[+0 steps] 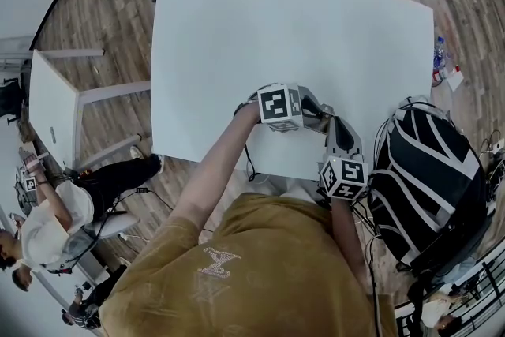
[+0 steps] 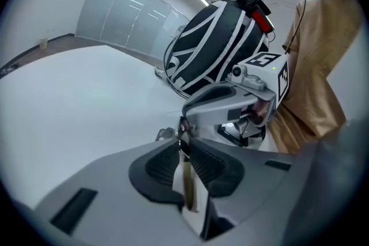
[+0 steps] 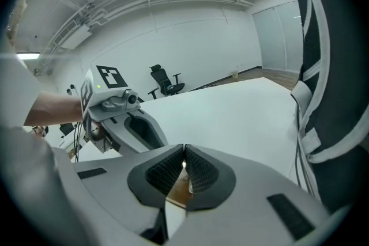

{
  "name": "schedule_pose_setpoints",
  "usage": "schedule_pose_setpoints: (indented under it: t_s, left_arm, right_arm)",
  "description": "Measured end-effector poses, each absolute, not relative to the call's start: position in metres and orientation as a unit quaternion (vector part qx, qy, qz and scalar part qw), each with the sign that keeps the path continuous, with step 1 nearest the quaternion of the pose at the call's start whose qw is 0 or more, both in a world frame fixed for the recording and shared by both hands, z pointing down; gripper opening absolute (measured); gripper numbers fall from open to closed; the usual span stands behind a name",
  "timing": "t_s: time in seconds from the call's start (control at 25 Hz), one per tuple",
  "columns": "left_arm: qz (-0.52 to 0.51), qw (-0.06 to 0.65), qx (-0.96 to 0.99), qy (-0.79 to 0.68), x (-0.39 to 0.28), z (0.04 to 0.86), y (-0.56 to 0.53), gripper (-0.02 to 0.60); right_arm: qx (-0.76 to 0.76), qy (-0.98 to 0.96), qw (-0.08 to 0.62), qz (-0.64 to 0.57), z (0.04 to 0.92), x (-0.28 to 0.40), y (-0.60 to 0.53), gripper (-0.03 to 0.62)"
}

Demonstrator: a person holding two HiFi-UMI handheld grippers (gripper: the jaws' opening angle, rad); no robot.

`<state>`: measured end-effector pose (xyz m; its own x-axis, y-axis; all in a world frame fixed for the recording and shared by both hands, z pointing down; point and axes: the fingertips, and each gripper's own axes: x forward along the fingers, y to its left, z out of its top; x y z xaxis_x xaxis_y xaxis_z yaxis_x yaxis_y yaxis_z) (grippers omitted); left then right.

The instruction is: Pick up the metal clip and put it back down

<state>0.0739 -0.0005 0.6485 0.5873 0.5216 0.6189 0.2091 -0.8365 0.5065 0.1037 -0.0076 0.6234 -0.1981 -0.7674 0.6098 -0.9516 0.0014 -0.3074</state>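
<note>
Left gripper: jaws nearly together, pinching clip at tips. Right gripper: jaws closed, empty. Clip likely light, stiff, slick; hold flat body, squarely.

The table is plain white. The left gripper and right gripper are grey with black ribbed pads, and each bears a cube patterned in black-and-white squares. The metal clip is silvery. The bag is black with white stripes, the shirt mustard, the floor brown wood planks.
</note>
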Motion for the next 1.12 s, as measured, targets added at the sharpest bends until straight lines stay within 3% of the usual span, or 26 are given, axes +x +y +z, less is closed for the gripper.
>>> schedule_pose_setpoints:
  t_s: [0.16,1.12]
  left_arm:
    - [0.404,0.229,0.856,0.228,0.069,0.651,0.018,0.061]
    - [0.399,0.251,0.852,0.227,0.064,0.652,0.044,0.043]
  right_arm:
    - [0.611,-0.702,0.137,0.339,0.623,0.1,-0.014,0.011]
    - [0.621,-0.708,0.132,0.308,0.612,0.103,-0.024,0.009]
